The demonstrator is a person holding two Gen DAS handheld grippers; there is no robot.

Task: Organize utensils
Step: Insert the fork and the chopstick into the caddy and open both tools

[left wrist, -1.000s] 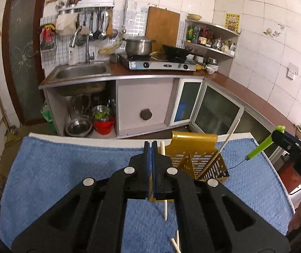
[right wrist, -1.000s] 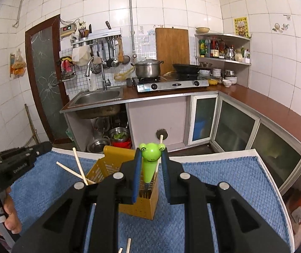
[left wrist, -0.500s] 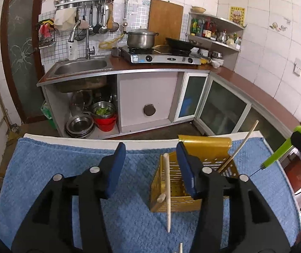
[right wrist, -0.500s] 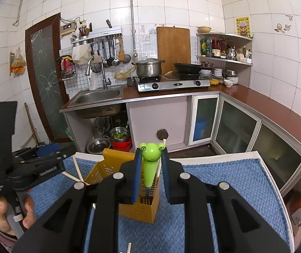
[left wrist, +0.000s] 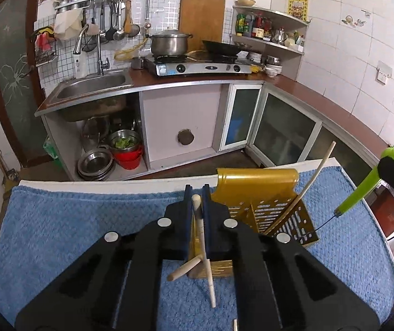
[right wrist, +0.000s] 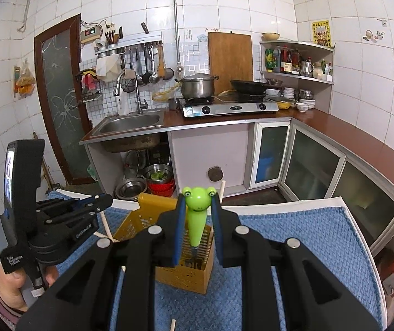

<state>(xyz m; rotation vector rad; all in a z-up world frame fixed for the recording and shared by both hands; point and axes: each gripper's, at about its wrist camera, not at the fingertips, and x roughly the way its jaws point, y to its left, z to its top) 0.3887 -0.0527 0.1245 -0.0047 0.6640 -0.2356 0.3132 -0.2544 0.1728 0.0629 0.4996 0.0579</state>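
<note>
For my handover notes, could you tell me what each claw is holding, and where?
Left claw: wooden chopstick, near its top end. Right claw: green frog-headed utensil, by its handle.

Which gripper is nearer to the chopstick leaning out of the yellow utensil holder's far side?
Left. The left gripper, shut on another chopstick, sits just beside the yellow utensil holder and the leaning chopstick. The right gripper, holding the green frog-handled utensil, is farther off.
</note>
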